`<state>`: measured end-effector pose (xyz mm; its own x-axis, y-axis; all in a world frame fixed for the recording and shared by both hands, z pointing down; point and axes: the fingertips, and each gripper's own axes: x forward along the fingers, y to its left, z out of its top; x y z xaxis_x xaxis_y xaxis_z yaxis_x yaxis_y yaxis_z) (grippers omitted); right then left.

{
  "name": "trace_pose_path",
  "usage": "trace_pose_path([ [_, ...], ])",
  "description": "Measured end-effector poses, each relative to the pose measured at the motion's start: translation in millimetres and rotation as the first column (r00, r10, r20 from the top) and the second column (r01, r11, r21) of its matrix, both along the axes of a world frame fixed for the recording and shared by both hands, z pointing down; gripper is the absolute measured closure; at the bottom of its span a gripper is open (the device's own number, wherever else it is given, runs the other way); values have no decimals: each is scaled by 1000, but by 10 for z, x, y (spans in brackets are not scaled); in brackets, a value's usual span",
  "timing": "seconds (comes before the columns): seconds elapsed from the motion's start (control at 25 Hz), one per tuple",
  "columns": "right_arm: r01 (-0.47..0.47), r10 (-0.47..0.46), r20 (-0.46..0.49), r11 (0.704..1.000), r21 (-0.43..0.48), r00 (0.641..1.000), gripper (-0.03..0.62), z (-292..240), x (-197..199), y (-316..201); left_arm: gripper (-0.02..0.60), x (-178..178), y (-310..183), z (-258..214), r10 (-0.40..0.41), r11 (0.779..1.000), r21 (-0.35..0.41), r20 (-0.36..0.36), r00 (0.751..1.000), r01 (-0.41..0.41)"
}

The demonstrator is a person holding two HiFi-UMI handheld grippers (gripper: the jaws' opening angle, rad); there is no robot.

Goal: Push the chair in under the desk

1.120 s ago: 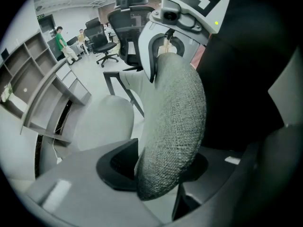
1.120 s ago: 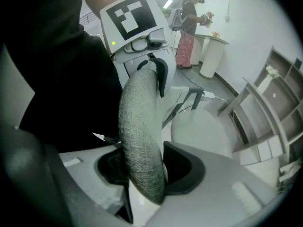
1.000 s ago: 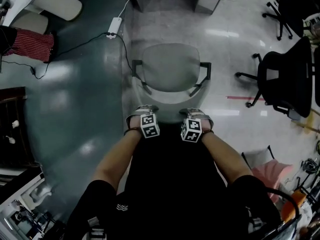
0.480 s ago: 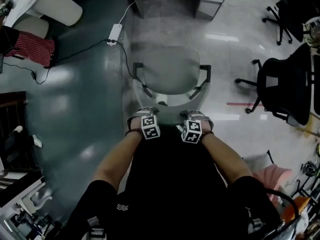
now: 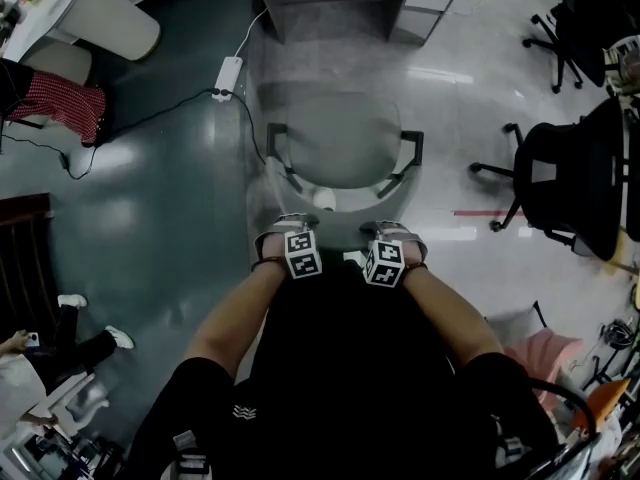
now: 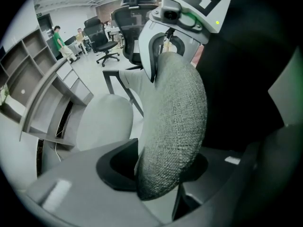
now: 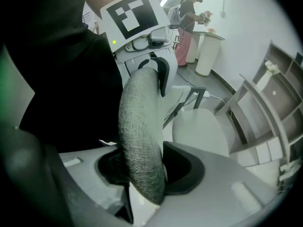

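The person wears a black short-sleeved top [image 5: 340,368], plain across the chest. Lower down on the black cloth is a small white logo [image 5: 243,414] of wavy stripes. The left gripper [image 5: 290,218] and the right gripper [image 5: 390,226] each have a pale grey moulded shell topped by a white cube [image 5: 302,252] printed with black square markers. In the gripper views, each shell shows a small green light [image 7: 113,42] just under the cube and dark curved openings in its face. The fingers [image 6: 71,193] are broad, smooth and light grey, with black recessed pads [image 6: 118,167] on their inner sides.
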<state>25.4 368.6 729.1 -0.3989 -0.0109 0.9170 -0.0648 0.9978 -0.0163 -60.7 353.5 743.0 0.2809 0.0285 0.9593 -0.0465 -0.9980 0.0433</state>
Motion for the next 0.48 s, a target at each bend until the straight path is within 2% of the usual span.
trace_pose_path([
  [0.48, -1, 1, -38, 1000, 3, 999, 439, 30, 54, -500, 391, 35, -467, 1, -18, 1000, 1, -18, 1000, 18],
])
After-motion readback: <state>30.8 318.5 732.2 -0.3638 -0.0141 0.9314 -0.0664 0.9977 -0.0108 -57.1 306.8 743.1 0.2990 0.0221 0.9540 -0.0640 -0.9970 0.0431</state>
